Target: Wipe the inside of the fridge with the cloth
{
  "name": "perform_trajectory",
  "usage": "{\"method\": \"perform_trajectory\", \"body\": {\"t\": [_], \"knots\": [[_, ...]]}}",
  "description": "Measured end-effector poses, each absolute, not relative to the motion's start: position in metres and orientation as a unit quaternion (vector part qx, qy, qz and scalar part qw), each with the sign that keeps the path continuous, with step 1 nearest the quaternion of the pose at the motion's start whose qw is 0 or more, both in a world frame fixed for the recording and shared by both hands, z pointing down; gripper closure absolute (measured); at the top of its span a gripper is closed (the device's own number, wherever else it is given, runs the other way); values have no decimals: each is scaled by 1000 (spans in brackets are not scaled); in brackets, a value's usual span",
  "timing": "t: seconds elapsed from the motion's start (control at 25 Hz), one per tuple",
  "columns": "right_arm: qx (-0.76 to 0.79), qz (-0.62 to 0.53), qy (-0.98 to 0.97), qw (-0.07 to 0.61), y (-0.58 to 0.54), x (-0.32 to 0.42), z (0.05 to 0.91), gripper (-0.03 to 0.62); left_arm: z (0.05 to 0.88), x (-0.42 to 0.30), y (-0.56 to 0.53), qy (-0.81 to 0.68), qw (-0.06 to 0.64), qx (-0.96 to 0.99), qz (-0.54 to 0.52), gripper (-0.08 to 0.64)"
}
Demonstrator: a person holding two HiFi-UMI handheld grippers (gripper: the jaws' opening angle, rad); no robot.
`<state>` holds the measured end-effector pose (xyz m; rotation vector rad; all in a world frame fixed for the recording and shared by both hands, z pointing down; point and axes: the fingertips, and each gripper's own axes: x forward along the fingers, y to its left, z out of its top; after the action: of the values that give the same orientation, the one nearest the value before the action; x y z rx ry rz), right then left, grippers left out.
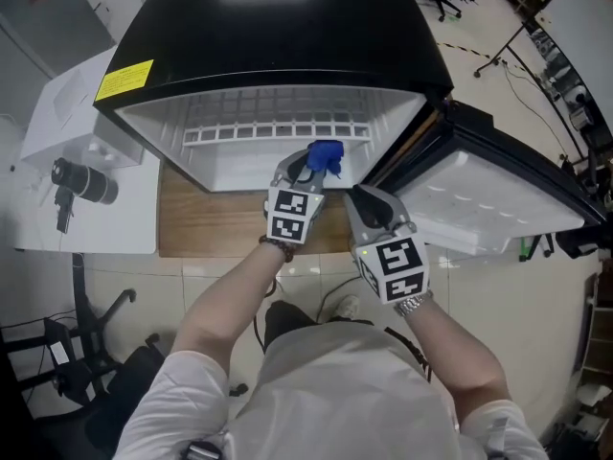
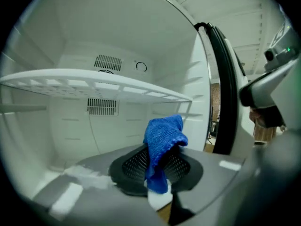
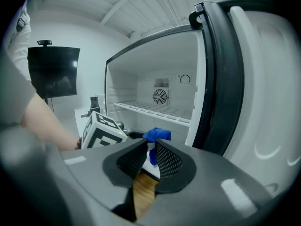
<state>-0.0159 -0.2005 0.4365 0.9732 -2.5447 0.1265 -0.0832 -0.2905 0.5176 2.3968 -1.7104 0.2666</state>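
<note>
Cloth (image 1: 326,154), blue and bunched, stood up from the tip of the left tongs (image 1: 308,168) at the open mouth of the fridge (image 1: 287,46) in the head view, just below the fridge's wire shelf (image 1: 278,132). It touched no inner wall that I could see. The right tongs (image 1: 362,194) hung just outside the fridge, near its swung-open door (image 1: 488,199).

In the left gripper view the left tongs were closed on the cloth (image 2: 162,140), pinching only its lower fold while the rest flopped loose above. That looked a thin hold. I judged that hard rubbing, or a snag on the shelf, could drag it free, and that so bunched a shape would wipe only a narrow strip. The fabric looked like soft, nubbly towelling.

In the right gripper view the right tongs (image 3: 149,157) stood slightly apart with nothing between them, only the wooden desk (image 3: 143,192) showing through the gap. So close to the fridge door, they could knock it.
</note>
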Motion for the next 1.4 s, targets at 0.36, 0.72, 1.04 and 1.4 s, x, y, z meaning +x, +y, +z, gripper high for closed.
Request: {"method": "perform_trajectory", "body": {"t": [0.36, 0.72, 1.04, 1.4], "knots": [[345, 37, -906, 244, -201, -26, 453, 440, 482, -76, -226, -493, 65, 863, 88, 507], [319, 17, -916, 243, -185, -45, 445, 426, 449, -74, -188, -400, 45, 911, 90, 506], [266, -12, -935, 234, -156, -36, 430, 430, 417, -48, -161, -352, 45, 933, 58, 494], [283, -51, -938, 192, -140, 19, 393, 542, 395, 2, -136, -368, 40, 927, 53, 457]]}}
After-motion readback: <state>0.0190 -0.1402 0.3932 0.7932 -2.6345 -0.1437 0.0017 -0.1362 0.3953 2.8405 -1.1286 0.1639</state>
